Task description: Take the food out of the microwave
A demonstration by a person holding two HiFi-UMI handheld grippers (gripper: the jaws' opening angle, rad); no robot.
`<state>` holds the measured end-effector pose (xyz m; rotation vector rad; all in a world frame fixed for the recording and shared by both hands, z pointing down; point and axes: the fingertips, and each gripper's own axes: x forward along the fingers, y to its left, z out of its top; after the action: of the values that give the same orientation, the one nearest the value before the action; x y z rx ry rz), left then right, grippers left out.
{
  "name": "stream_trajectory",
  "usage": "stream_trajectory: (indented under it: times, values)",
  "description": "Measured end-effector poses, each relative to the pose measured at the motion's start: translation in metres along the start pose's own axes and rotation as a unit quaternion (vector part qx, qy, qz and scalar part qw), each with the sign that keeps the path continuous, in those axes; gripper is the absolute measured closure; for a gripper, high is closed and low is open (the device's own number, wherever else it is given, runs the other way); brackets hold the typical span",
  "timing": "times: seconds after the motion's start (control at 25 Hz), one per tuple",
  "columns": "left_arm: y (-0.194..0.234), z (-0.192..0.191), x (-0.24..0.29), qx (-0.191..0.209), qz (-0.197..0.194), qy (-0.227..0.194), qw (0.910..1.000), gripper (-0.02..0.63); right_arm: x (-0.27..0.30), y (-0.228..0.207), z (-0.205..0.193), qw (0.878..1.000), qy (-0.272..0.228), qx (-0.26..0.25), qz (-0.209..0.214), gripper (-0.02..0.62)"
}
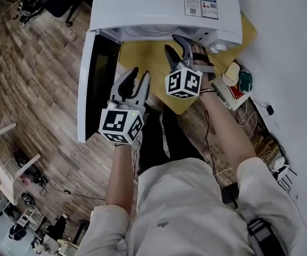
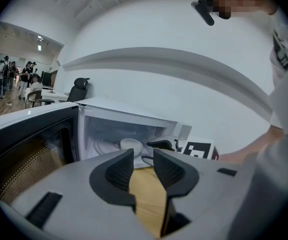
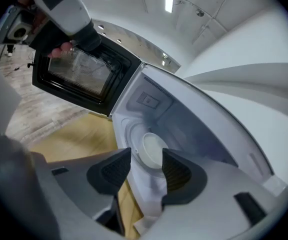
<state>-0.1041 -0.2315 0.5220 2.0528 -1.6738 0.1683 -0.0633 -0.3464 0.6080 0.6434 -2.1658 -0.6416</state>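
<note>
The white microwave (image 1: 164, 7) stands on a yellow table (image 1: 143, 55) with its door (image 1: 89, 84) swung open to the left. Inside, a white bowl (image 3: 153, 150) rests on the turntable; it also shows as the bowl (image 2: 130, 145) in the left gripper view. My right gripper (image 1: 174, 42) is open at the mouth of the cavity, pointing at the bowl but apart from it, with nothing between its jaws. My left gripper (image 1: 139, 74) hangs lower and further back, beside the door, open and empty. From the head view the cavity is hidden under the microwave's top.
Small objects and cables (image 1: 239, 81) lie on the table's right end, against a white wall (image 1: 287, 47). Wooden floor (image 1: 31, 73) spreads to the left. A black office chair (image 2: 79, 89) and desks with people stand far behind the open door.
</note>
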Motion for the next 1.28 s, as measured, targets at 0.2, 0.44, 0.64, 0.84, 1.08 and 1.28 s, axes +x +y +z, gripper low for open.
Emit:
stream_trajectory:
  times: [0.2,0.44,0.64,0.84,1.08,1.28]
  values:
    - [0.006,-0.004,0.002,-0.002,-0.007,0.002,1.0,0.488,0.014,-0.006,-0.005,0.999,0.025,-0.031,-0.033,0.411]
    - [0.016,-0.006,-0.001,-0.006,-0.011,0.002,0.9999,0.488,0.029,-0.004,-0.005,0.995,0.049,-0.061,-0.055,0.407]
    - [0.025,-0.008,-0.002,-0.007,-0.014,0.003,0.9999,0.488,0.045,0.001,-0.013,0.992,0.073,-0.085,-0.06,0.402]
    - [0.03,-0.014,-0.003,-0.012,-0.016,0.008,0.9998,0.488,0.054,-0.001,-0.018,0.986,0.099,-0.103,-0.081,0.396]
    - [0.035,-0.015,-0.002,-0.015,-0.017,0.01,0.9997,0.488,0.065,-0.001,-0.02,0.981,0.12,-0.117,-0.095,0.393]
    - [0.037,-0.015,-0.004,-0.015,-0.018,0.013,0.9996,0.488,0.071,-0.002,-0.022,0.978,0.127,-0.126,-0.104,0.391]
